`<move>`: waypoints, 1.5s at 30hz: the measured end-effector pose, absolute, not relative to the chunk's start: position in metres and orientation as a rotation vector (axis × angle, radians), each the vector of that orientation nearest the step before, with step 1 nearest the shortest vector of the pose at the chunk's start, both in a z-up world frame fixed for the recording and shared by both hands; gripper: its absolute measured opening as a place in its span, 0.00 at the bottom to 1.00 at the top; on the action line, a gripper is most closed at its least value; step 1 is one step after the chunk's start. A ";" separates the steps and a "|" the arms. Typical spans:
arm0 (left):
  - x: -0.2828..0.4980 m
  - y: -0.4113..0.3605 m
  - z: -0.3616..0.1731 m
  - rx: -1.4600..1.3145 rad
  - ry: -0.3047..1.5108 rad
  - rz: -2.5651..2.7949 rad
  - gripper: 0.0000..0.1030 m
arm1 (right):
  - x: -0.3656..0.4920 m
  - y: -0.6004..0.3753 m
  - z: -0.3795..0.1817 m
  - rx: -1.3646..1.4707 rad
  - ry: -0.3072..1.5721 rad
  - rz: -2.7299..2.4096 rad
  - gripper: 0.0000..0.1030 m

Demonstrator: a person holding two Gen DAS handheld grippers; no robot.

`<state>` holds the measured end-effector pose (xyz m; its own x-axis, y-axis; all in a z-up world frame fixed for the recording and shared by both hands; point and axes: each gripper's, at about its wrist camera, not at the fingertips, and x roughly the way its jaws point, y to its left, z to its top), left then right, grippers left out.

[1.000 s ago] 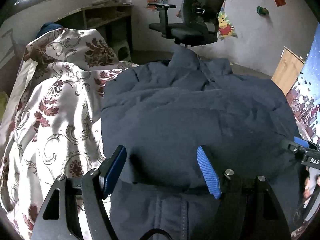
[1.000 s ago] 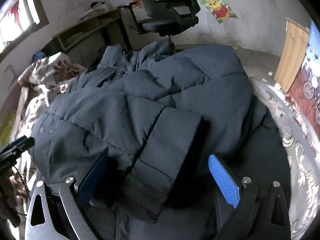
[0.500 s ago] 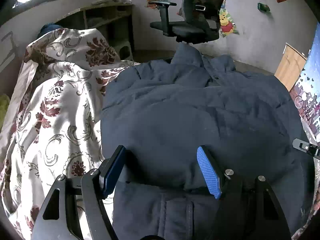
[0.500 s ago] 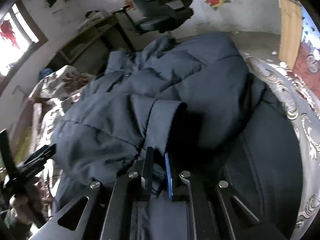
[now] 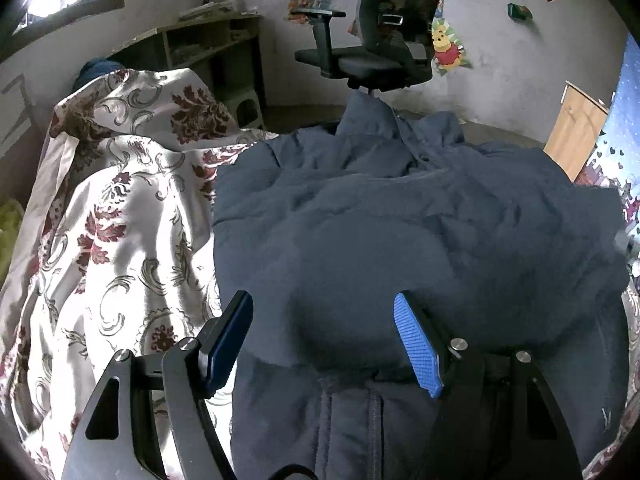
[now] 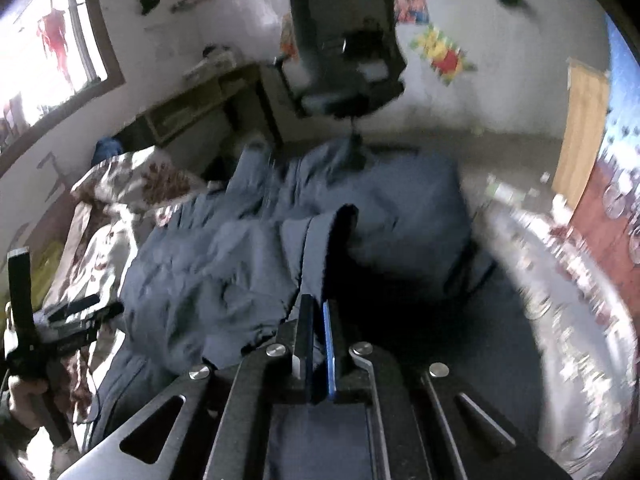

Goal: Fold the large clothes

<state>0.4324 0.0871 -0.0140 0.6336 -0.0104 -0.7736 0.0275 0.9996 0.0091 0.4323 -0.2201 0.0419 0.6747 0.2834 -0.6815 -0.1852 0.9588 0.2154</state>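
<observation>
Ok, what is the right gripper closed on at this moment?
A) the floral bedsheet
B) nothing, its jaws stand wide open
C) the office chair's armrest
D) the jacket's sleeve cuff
D: in the right wrist view the right gripper has its jaws pinched together on the sleeve cuff of the dark blue jacket.
</observation>
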 end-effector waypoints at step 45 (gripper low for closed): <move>0.452 0.081 -0.023 0.022 0.923 -0.147 0.76 | 0.444 -0.173 0.032 -0.060 0.784 0.268 0.74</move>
